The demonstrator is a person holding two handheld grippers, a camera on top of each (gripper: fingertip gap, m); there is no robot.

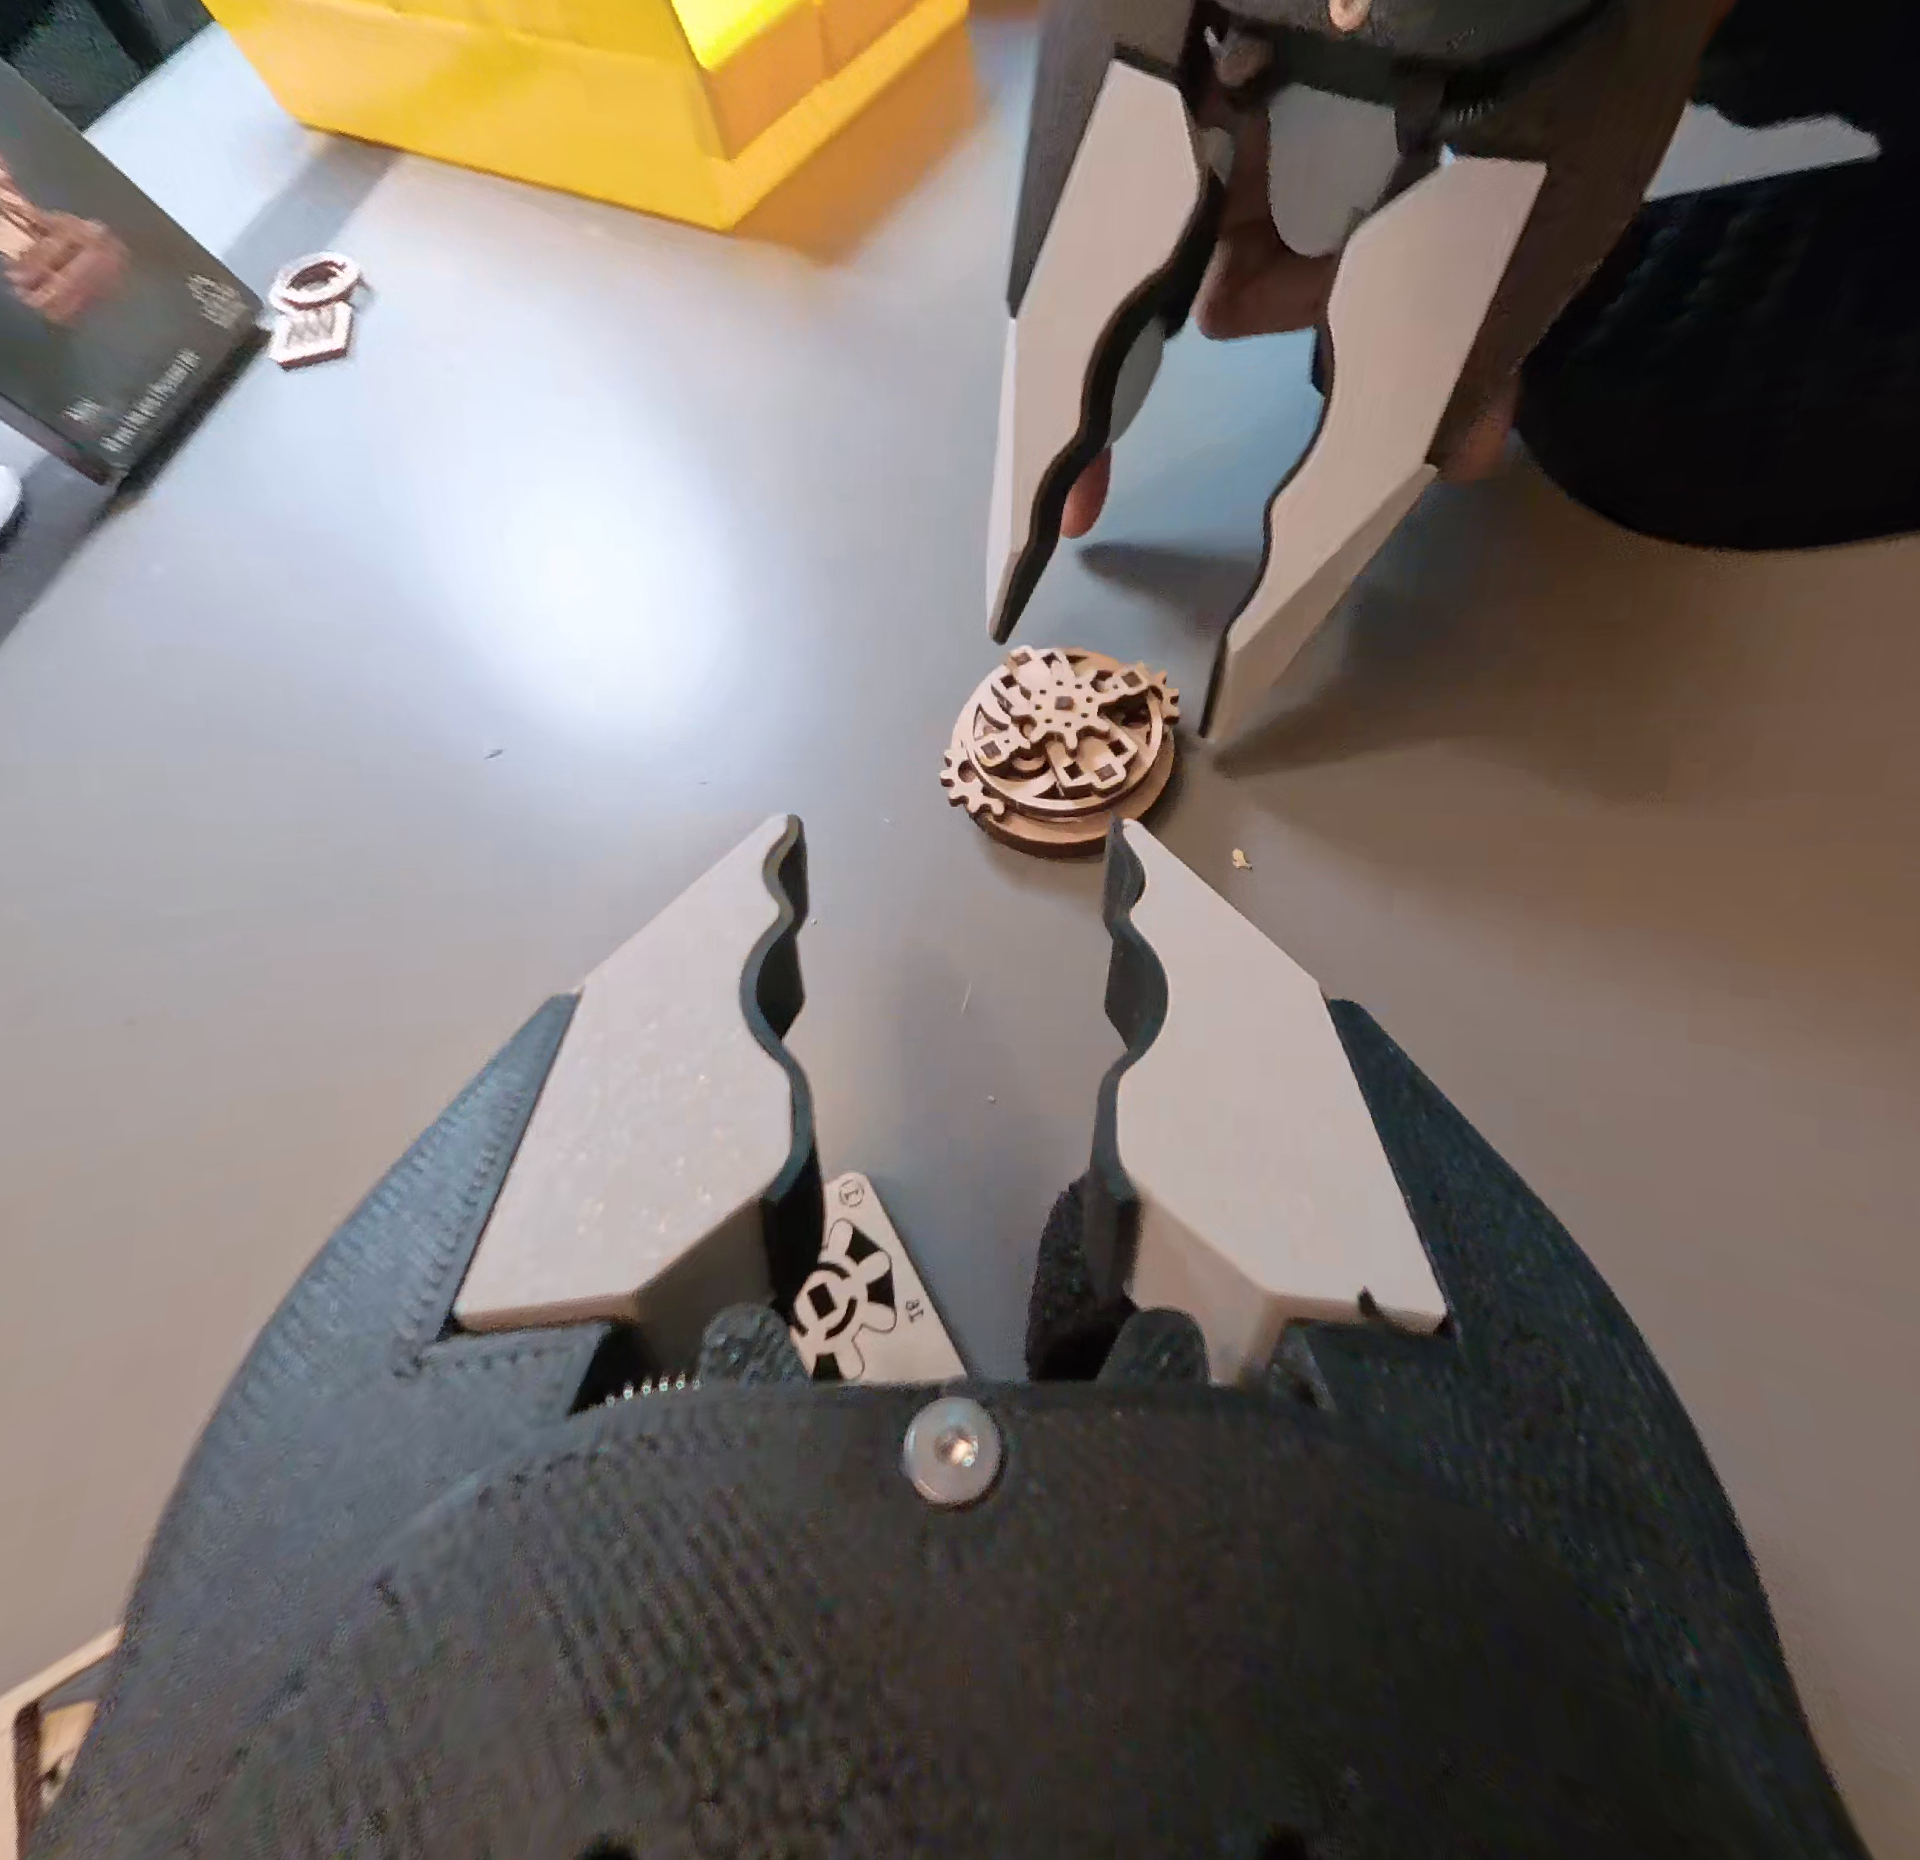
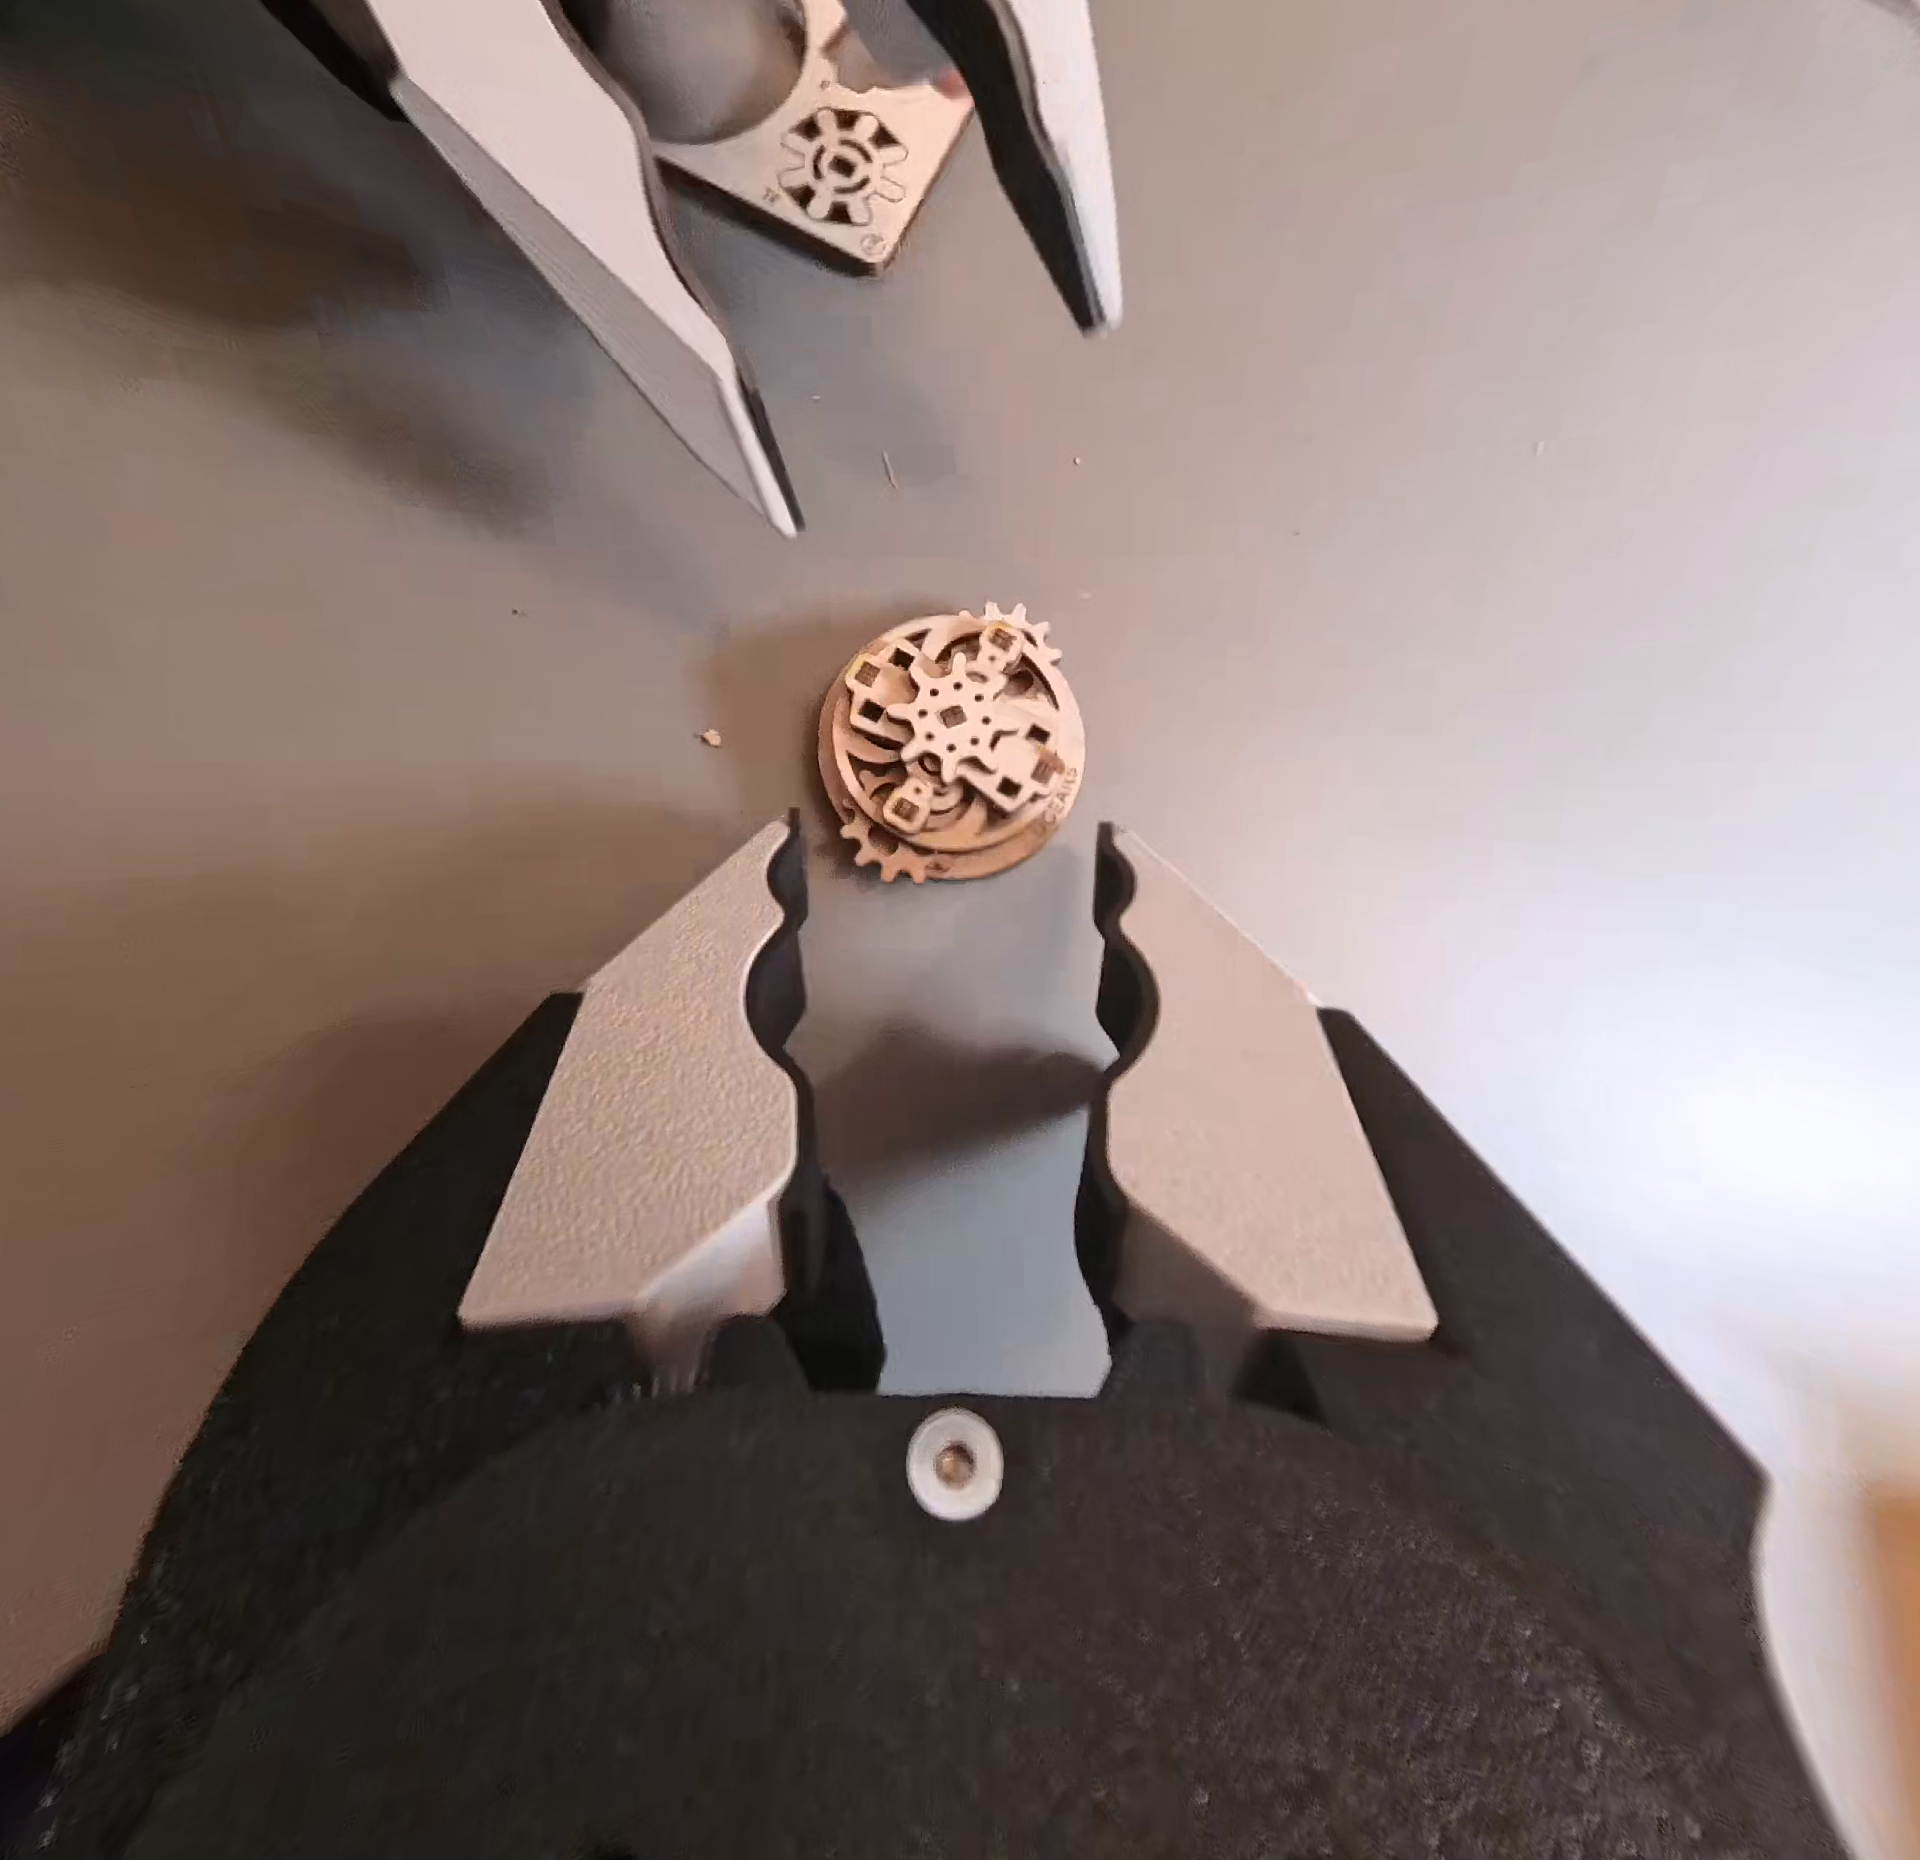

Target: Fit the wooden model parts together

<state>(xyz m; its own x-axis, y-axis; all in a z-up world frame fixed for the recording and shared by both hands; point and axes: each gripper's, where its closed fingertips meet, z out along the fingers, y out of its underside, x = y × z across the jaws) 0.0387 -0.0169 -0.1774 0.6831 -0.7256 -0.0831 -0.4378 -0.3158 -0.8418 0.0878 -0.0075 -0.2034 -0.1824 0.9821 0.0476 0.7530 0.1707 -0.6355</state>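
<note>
Round wooden gear model [image 2: 951,745] lying flat on grey table [image 1: 520,667], left gripper [image 1: 956,844] and right gripper [image 2: 945,834] on opposite sides, both wide, holding nothing

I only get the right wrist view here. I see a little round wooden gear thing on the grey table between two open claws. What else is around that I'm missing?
Observer: Beyond the gear assembly, a yellow box sits at the table's far side.
Operator: Any other wooden bits lying about?
Observer: Yes, two small loose wooden pieces lie far to the left, beside a dark booklet.
Operator: Who holds the claw on my side?
Observer: A person's bare fingers show behind the right gripper, which is open and empty, like the left gripper.
</note>
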